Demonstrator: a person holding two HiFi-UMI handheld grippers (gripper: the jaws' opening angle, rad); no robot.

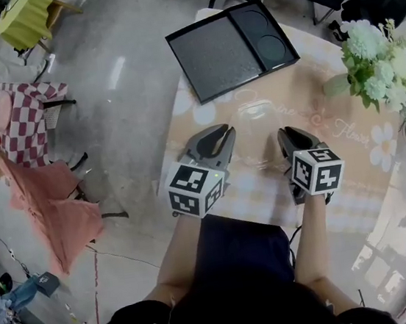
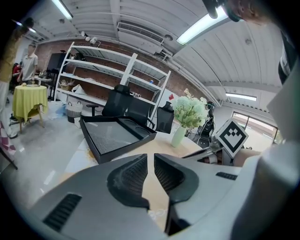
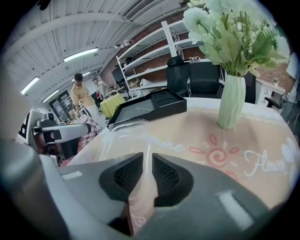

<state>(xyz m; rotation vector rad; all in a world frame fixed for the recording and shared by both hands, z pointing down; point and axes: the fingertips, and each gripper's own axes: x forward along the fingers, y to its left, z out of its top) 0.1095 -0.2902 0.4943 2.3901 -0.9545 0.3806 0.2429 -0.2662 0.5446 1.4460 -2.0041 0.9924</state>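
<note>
Two containers sat on my table (image 1: 334,114): a black tray (image 1: 219,59) and a clear box (image 1: 257,124), both empty. My right gripper (image 1: 286,136) pinched the box's rim; my left gripper (image 1: 217,138) hovered beside it, nearly closed on nothing.

Right gripper (image 3: 147,161): dark ribbed jaws nearly together w/ only a thin slit. The side wall of a clear plastic container (image 3: 119,136) ran straight into that slit. Container sat on a peach tablecloth w/ floral print (image 3: 262,140). Behind it, a black rectangular plastic tray (image 3: 140,110). To the right, a pale green ribbed vase (image 3: 230,105) stood upright w/ white-green flowers (image 3: 234,33). Left gripper (image 3: 56,133) showed as a grey body at far left. Bkgd: white metal shelving (image 3: 154,61) and a standing person (image 3: 82,98).
</note>
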